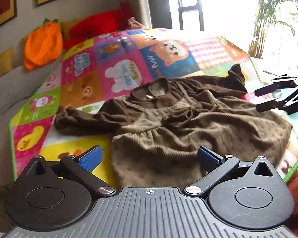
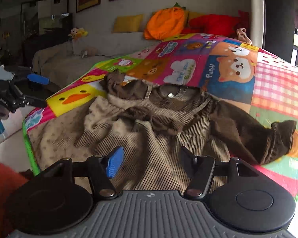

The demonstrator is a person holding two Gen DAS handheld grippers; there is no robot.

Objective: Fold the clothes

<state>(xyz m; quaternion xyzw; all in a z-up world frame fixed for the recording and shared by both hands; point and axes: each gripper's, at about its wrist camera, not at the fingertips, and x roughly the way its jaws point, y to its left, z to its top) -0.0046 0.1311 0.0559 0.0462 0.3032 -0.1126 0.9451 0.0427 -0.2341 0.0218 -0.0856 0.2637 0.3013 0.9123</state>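
Note:
A brown ribbed dress lies spread face up on a colourful cartoon play mat, collar towards the far side and sleeves out to both sides. My left gripper hovers over the dress's near hem, open, with nothing between its blue pads. In the right wrist view the dress fills the middle, one dark sleeve trailing right. My right gripper stands open above the skirt, its fingers apart and not pinching cloth. Each gripper shows at the edge of the other's view: right gripper, left gripper.
The mat covers a bed; its green edge runs along the near left. An orange pumpkin cushion, a red cushion and a yellow pillow sit by the wall. A bright window with a plant is at the far right.

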